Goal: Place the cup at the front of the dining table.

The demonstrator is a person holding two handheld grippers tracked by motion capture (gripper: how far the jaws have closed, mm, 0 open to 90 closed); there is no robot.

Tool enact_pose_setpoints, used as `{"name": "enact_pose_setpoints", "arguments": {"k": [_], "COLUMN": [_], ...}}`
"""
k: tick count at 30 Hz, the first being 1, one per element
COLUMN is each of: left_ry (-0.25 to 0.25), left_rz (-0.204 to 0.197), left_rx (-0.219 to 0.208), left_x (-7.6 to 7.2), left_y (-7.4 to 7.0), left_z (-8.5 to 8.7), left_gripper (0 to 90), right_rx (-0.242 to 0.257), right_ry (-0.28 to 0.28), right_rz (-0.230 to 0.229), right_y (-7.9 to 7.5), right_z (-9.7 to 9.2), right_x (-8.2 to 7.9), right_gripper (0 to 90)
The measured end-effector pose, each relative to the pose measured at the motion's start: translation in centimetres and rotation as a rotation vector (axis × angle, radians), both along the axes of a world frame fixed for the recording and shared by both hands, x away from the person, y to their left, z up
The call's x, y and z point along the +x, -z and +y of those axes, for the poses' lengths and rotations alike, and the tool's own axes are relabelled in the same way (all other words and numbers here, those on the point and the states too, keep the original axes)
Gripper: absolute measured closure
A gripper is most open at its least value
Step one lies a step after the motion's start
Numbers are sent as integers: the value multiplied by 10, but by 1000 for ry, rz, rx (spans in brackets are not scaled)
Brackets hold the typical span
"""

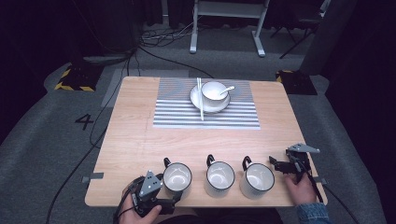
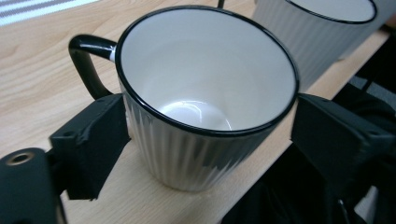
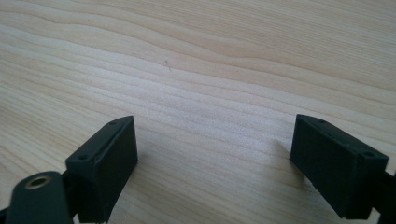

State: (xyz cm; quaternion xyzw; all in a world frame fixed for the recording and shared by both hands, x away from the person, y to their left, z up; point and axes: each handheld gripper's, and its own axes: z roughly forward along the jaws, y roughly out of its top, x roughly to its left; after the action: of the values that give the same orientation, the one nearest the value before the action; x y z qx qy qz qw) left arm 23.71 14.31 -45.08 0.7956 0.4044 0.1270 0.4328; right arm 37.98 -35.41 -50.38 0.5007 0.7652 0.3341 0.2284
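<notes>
Landmark: the middle mug (image 1: 219,178), near your edge of the table (image 1: 135,140). To its left stands the left mug (image 1: 176,178), to its right the right mug (image 1: 257,180); the three form a row, each apart from its neighbour. Your left gripper (image 1: 161,198) sits left of the landmark, its jaws either side of the left mug. Your right gripper (image 1: 280,165) sits right of the landmark, beyond the right mug. Behind the landmark lies the placemat (image 1: 173,112); on it a plate (image 1: 196,99), on that a bowl (image 1: 214,91) with a spoon (image 1: 227,88) in it. Chopsticks (image 1: 200,98) lie across the plate's left rim.
</notes>
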Motion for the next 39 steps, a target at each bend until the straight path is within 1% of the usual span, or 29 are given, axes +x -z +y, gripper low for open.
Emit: {"name": "enact_pose_setpoints", "arguments": {"k": [2,3,8,9,10,12,13,15,16,17,18,19,21,22,23,25,26,27,28,29,32,35,36,37,39], "left_ry": [-1,-4,-13,-5,4,0,4,9,7,2,12,9,4,5,7,2,6,12,12,12,8,8,6,0,-5], "left_rz": [-3,-8,-54,-60,-63,-61,-71,-93,-98,-113,-115,-127,-128,-137,-139,-156,-153,-164,-167,-168,-183,-197,-199,-205,-211], "left_rx": [11,9,-8,-17,-24,-35,-36,-34,-39,-35,-37,-38,-54,-47,-52,-68,-71,-83,-88,-109,-124,-152,-154,-145,-142], "left_x": [1,2,7,9,10,13,14,16,16,17,18,19,20,21,21,23,23,25,26,26,27,27,27,27,26], "left_y": [4,6,15,18,22,28,31,32,34,34,35,36,39,39,40,42,43,45,45,47,49,52,52,52,53], "left_z": [-3,-4,-9,-10,-10,-12,-13,-13,-15,-15,-16,-17,-19,-20,-20,-22,-22,-22,-22,-22,-23,-23,-23,-24,-24], "left_gripper": [92,81,39,33,24,17,16,11,10,11,10,9,10,10,10,10,9,8,6,5,3,2,3,4,6], "right_rx": [1,0,-1,-1,0,-1,0,0,0,0,1,0,0,0,0,0,0,0,0,0,0,-1,-1,-1,-2], "right_ry": [1,0,0,0,0,0,0,0,0,0,1,0,0,0,1,0,1,0,0,0,0,0,-1,0,-1], "right_rz": [1,1,0,0,1,0,0,0,1,0,1,1,0,1,1,0,1,0,0,0,0,0,-1,0,-1], "right_y": [0,0,0,0,0,0,0,0,0,0,0,0,0,0,0,0,0,0,0,0,0,0,0,0,0], "right_z": [0,0,0,0,0,0,0,0,0,0,0,0,0,0,0,0,0,0,0,0,0,0,0,0,0], "right_x": [0,0,0,0,0,0,0,0,0,0,0,0,0,0,0,0,0,0,0,0,0,0,0,0,0], "right_gripper": [150,150,150,150,150,150,150,150,150,150,150,150,150,150,150,150,150,150,150,150,150,150,150,150,150]}}
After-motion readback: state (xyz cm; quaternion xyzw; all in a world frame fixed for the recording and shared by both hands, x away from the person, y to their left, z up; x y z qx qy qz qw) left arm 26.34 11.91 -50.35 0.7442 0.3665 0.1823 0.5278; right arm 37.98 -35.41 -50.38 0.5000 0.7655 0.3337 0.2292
